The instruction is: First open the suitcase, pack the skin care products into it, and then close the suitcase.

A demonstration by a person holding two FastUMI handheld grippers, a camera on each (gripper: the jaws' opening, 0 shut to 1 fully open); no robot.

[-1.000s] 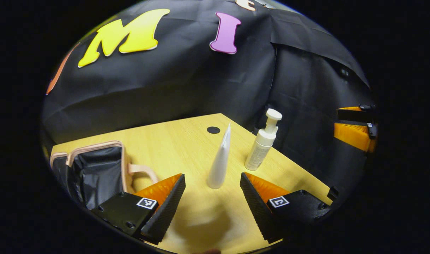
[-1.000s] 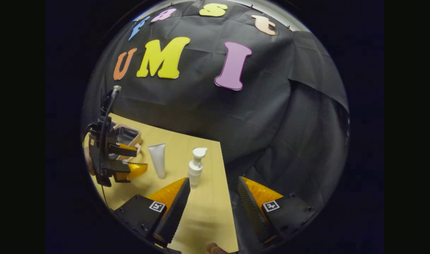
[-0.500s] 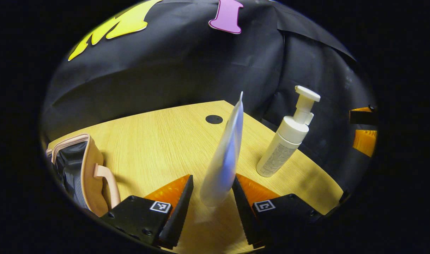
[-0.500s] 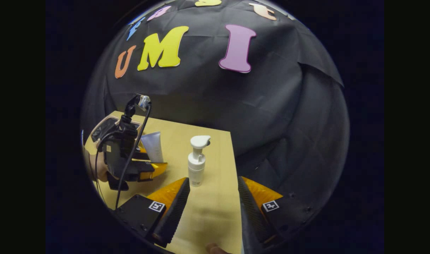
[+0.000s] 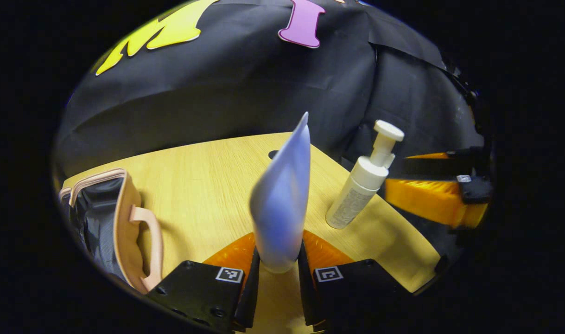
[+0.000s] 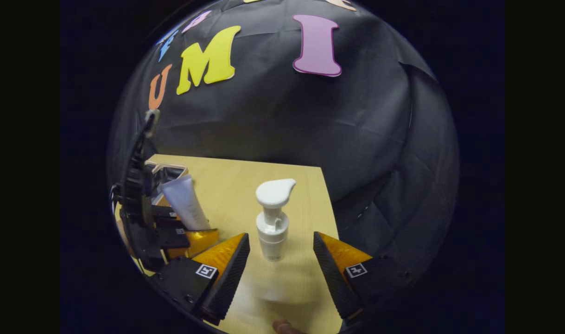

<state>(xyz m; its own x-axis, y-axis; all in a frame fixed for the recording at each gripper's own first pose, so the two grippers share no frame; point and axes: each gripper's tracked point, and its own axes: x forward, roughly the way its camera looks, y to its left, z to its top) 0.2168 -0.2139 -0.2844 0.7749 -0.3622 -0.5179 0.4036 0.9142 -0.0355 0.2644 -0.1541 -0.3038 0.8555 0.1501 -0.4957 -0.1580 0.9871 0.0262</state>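
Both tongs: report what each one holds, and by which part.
Left tongs grip the white tube at its bottom cap end. Right tongs are open, holding nothing; the pump bottle stands between the fingers.

pump bottle (image 6: 273,222) between spread gripper (image 6: 281,264) fingers

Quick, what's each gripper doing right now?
Left gripper: shut on the white tube.
Right gripper: open, the pump bottle just ahead between its fingers, untouched.
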